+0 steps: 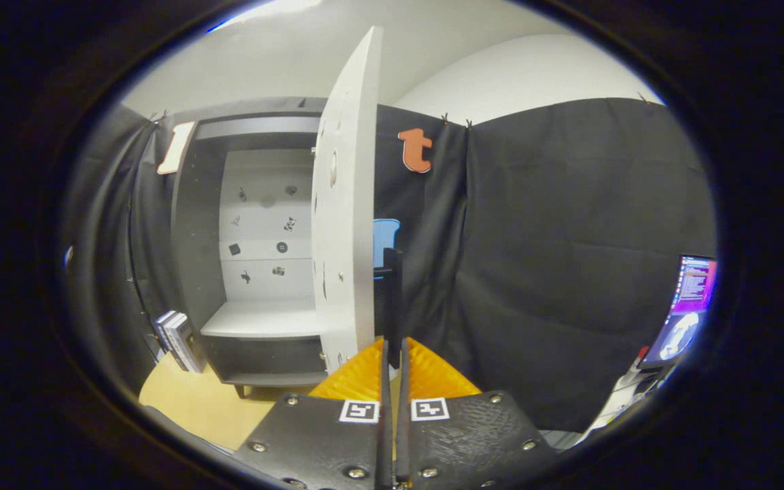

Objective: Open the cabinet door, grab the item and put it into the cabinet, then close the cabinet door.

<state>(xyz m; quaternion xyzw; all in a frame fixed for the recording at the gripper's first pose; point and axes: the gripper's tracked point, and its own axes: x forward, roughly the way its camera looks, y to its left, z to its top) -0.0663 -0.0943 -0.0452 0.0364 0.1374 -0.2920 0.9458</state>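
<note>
The cabinet (191, 224) stands beyond my fingers to the left, dark-sided with a pale back panel and a pale shelf (259, 320). Its white door (346, 204) is swung wide open and I see it nearly edge-on. A thin dark vertical handle (393, 286) is fixed to the door's outer face. My gripper (393, 344) is shut on the lower part of that handle, both fingers pressed together around it. Several books (177, 339) lean against the cabinet's left side on the wooden tabletop (188, 401).
Black cloth (569, 258) walls in the space behind and to the right of the door. A lit screen (688, 306) and some white clutter sit at the far right. Below the shelf the cabinet has a lower open compartment (266, 357).
</note>
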